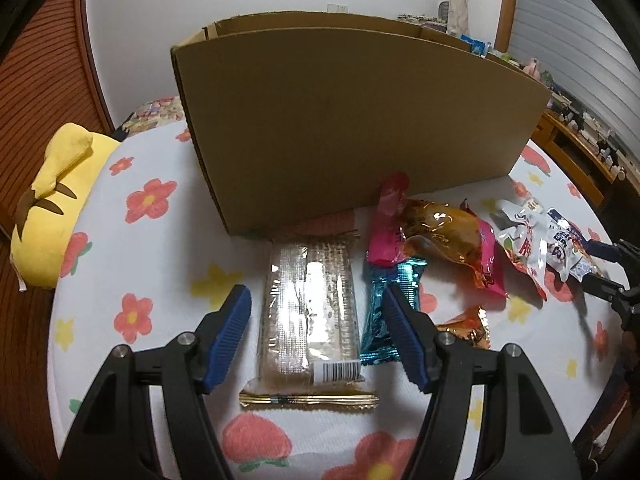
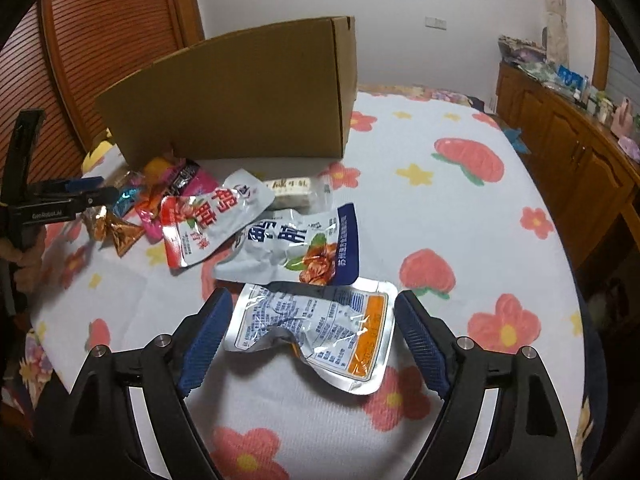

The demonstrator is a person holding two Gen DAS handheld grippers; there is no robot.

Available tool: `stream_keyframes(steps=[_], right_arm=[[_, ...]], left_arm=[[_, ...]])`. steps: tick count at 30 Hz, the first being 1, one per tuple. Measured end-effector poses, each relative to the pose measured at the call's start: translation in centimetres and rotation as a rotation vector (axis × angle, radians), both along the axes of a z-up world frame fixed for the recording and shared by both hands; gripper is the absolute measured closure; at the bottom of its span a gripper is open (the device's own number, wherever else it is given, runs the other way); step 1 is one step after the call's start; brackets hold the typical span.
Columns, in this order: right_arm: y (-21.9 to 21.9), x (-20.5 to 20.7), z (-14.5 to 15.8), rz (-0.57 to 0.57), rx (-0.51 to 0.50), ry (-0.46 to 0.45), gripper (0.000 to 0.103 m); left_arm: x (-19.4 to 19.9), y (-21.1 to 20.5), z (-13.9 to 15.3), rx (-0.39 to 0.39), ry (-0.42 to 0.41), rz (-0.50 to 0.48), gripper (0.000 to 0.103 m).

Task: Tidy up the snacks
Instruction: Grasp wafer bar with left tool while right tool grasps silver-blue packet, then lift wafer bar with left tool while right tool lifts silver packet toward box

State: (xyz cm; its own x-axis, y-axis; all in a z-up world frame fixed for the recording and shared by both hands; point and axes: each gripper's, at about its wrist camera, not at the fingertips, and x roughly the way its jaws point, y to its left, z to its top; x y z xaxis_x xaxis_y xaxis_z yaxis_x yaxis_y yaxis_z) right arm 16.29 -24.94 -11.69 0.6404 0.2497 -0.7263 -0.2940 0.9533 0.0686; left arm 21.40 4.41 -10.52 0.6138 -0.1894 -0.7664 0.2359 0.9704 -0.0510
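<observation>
My left gripper (image 1: 316,300) is open, its fingers either side of a clear-wrapped wafer pack (image 1: 308,308) lying on the flowered cloth. A teal packet (image 1: 386,312), a pink packet (image 1: 390,220), an orange foil packet (image 1: 444,236) and silver pouches (image 1: 528,240) lie to its right. A cardboard box (image 1: 340,120) stands behind them. My right gripper (image 2: 314,308) is open around a silver-and-orange pouch (image 2: 320,332). A blue-edged pouch (image 2: 296,248) and a red-edged pouch (image 2: 204,228) lie just beyond it, before the box (image 2: 240,96). The left gripper shows at the left of the right wrist view (image 2: 76,196).
A yellow plush toy (image 1: 52,200) lies at the cloth's left edge. A small orange foil packet (image 1: 468,324) sits by my left gripper's right finger. A wooden sideboard (image 2: 568,148) with clutter runs along the right. A wooden slatted door (image 2: 104,32) stands behind the box.
</observation>
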Motion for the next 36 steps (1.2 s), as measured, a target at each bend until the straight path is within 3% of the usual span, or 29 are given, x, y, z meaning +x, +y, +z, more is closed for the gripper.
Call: stream_keyframes(steps=[5, 12, 17, 36], right_arm=[[-0.1, 0.1, -0.1, 0.006, 0.010, 0.012, 0.018], [0.3, -0.4, -0.6, 0.008, -0.012, -0.006, 0.015], [0.3, -0.5, -0.7, 0.003, -0.010, -0.013, 0.015], [0.9, -0.5, -0.9, -0.003, -0.042, -0.022, 0.014]], left_arm=[[0.2, 0.2, -0.4, 0.008, 0.007, 0.009, 0.055], [-0.3, -0.1, -0.9, 0.036, 0.002, 0.004, 0.054], [-1.1, 0.2, -0.7, 0.037, 0.000, 0.002, 0.060], [-8.4, 1.3, 1.7, -0.074, -0.089, 0.004, 0.062]])
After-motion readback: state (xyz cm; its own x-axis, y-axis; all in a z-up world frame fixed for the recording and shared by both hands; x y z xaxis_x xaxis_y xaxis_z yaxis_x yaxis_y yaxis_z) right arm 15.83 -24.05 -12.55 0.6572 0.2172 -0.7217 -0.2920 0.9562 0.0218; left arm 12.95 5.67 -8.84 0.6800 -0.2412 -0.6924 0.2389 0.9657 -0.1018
